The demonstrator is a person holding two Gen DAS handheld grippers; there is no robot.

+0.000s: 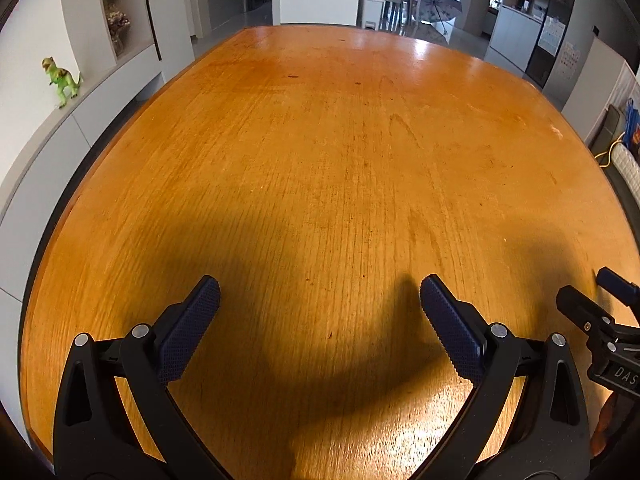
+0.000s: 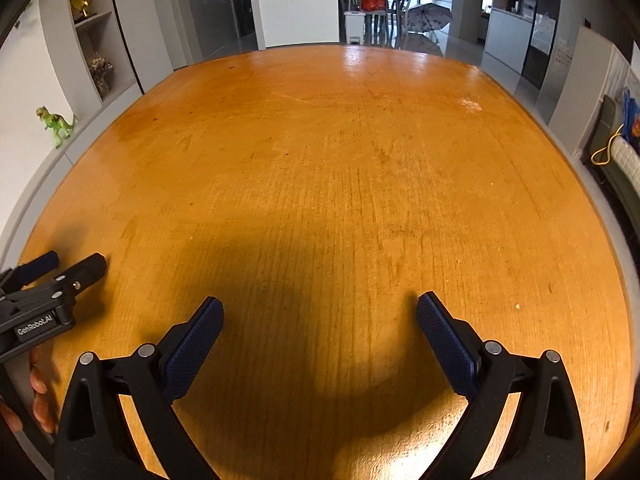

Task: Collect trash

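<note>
No trash shows in either view. My left gripper is open and empty, hovering low over the bare orange wooden table. My right gripper is open and empty too, over the same table. The right gripper also shows at the right edge of the left wrist view. The left gripper shows at the left edge of the right wrist view, with a hand under it.
A green toy dinosaur stands on a white ledge left of the table. Shelves rise behind it. A sofa with a yellow cable lies right of the table. An open umbrella and chairs stand beyond the far edge.
</note>
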